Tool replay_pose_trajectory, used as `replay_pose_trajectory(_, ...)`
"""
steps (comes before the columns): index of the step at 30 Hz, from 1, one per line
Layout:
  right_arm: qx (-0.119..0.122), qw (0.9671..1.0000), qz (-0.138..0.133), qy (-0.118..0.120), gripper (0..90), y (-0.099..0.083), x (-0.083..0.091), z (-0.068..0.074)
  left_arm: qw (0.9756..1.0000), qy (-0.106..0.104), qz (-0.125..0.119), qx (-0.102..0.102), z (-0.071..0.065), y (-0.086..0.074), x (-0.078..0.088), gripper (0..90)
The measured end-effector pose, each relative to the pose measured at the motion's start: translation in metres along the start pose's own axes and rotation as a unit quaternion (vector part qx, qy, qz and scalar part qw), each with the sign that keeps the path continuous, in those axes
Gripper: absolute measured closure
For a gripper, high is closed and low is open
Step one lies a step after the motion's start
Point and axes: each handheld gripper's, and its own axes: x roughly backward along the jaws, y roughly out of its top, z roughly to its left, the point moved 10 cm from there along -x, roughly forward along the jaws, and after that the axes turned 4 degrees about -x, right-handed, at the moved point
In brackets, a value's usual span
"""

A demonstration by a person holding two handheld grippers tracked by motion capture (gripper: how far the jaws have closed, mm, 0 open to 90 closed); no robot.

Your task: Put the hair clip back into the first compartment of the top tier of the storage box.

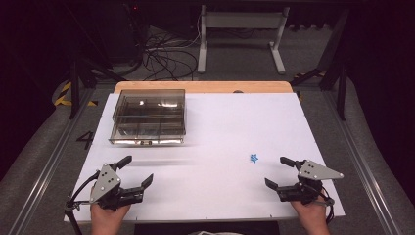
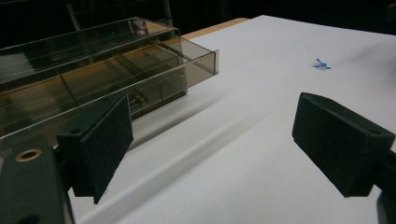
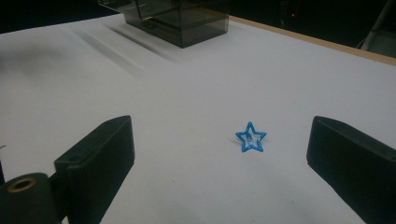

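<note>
A small blue star-shaped piece [image 1: 254, 158] lies on the white table top [image 1: 220, 127], right of the middle. In the right gripper view the star [image 3: 251, 137] sits just ahead of the wide-apart jaws. My right gripper [image 1: 280, 172] rests near the table's front right, open and empty, a little to the right of the star. My left gripper [image 1: 138, 170] rests near the front left, open and empty, and points toward a smoky clear plastic box [image 1: 149, 116] with compartments at the back left. The box [image 2: 93, 74] and the far-off star [image 2: 321, 64] appear in the left gripper view.
A wooden board edge [image 1: 203, 86] shows behind the white top. Metal rails [image 1: 49, 161] run along both sides of the table. Beyond it are cables [image 1: 166, 54] on the floor and a white stand [image 1: 240, 22].
</note>
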Motion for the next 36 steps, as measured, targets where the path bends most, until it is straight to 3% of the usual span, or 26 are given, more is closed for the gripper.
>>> replay_pose_trajectory(10,-0.003,1.0000,-0.001,0.003,8.3,0.000,0.000,-0.001,0.9993,-0.036,0.006,-0.003,-0.009,0.018,-0.014,13.5)
replay_pose_trajectory(23,-0.004,1.0000,0.000,0.003,8.4,-0.001,0.001,-0.001,0.9966,-0.076,0.004,-0.032,-0.025,0.051,-0.038,13.5)
replay_pose_trajectory(36,-0.007,1.0000,-0.002,0.005,8.6,-0.001,0.001,-0.001,0.9933,-0.113,-0.005,-0.027,-0.048,0.071,-0.064,14.2)
